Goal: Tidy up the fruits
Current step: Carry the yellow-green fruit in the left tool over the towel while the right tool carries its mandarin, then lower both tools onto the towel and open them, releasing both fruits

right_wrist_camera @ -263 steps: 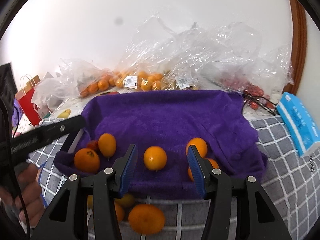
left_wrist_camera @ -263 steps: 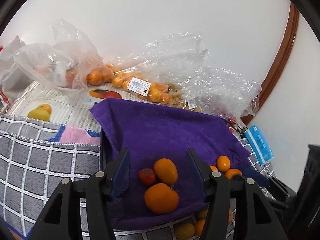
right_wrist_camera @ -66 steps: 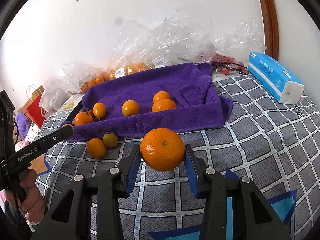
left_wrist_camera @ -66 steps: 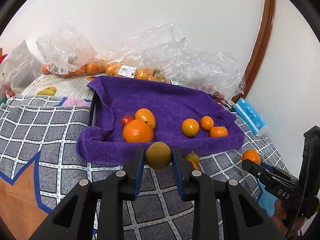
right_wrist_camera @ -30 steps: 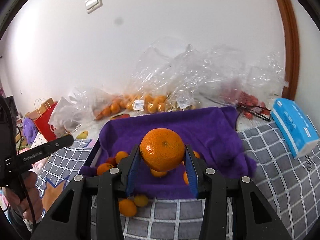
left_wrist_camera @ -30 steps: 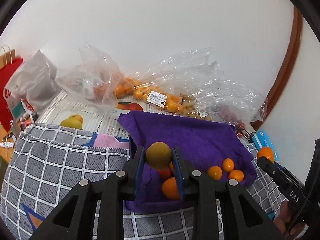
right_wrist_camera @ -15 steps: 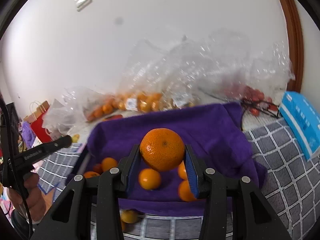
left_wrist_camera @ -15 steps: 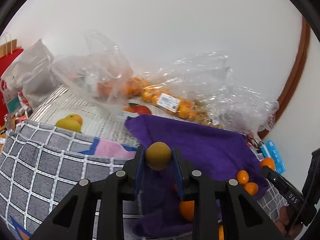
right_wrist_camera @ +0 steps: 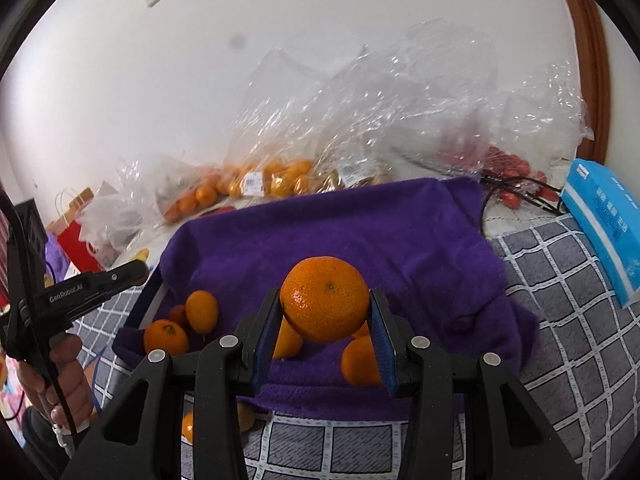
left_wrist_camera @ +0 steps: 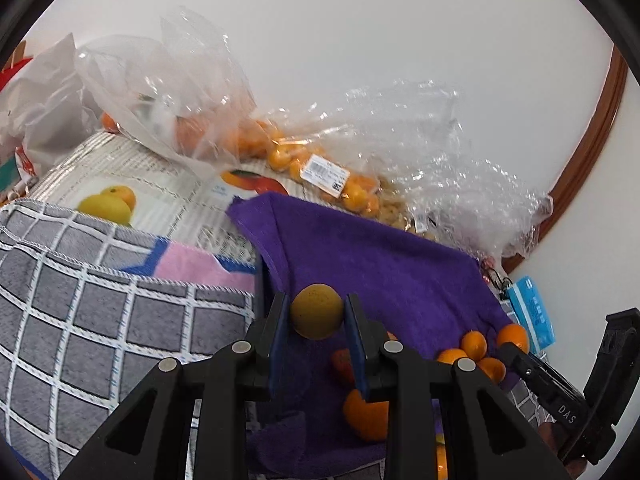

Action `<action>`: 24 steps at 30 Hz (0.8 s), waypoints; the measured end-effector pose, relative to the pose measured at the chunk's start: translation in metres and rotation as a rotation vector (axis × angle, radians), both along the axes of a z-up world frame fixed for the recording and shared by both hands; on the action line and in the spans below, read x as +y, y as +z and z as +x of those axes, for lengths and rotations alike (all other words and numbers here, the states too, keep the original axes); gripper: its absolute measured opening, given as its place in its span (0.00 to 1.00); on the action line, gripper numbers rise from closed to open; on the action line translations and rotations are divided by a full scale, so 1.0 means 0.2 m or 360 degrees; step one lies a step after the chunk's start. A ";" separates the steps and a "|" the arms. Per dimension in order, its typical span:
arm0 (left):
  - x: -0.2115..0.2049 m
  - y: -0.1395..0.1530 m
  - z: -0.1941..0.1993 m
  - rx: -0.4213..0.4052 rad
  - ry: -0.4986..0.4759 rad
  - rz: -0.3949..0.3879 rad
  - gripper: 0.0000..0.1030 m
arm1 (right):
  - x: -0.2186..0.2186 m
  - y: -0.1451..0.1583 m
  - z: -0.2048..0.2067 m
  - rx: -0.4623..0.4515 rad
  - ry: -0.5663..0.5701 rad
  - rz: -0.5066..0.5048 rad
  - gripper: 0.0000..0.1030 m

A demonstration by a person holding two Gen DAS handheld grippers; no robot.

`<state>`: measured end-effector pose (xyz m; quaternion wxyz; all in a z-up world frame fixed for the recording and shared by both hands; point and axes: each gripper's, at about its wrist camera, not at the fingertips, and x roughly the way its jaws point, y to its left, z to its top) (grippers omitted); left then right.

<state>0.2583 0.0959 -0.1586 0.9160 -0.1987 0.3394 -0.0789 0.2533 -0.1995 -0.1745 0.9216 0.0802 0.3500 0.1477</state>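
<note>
Between the blue pads of the left gripper point(left_wrist_camera: 316, 318) sits a small yellow-brown fruit point(left_wrist_camera: 316, 317), pinched on both sides and held in the air over the near left part of the purple towel point(left_wrist_camera: 384, 272). The right gripper point(right_wrist_camera: 325, 312) is clamped the same way on a large orange point(right_wrist_camera: 325, 298), which hangs above the towel's middle front. Both loads are round, so no long axis matters; what counts, as I judge it, is what lies straight under each. Below and just right of the left gripper lie a red fruit point(left_wrist_camera: 342, 362) and a bigger orange fruit point(left_wrist_camera: 366, 416). Under the right gripper, small oranges point(right_wrist_camera: 360, 360) show on either side of the held one, partly hidden by it. Bare towel lies ahead of and beyond both sets of fingers, so each fruit probably needs setting down slightly forward to avoid landing on another.
</note>
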 end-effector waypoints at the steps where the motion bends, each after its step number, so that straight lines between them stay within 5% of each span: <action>1: -0.01 -0.01 0.00 0.0009 -0.0008 0.0003 0.26 | 0.01 -0.01 0.00 0.0006 0.0010 -0.0006 0.42; 24: -0.22 -0.02 -0.02 0.0060 -0.0250 0.0080 0.26 | 0.10 -0.07 0.01 0.0007 0.0040 -0.0137 0.42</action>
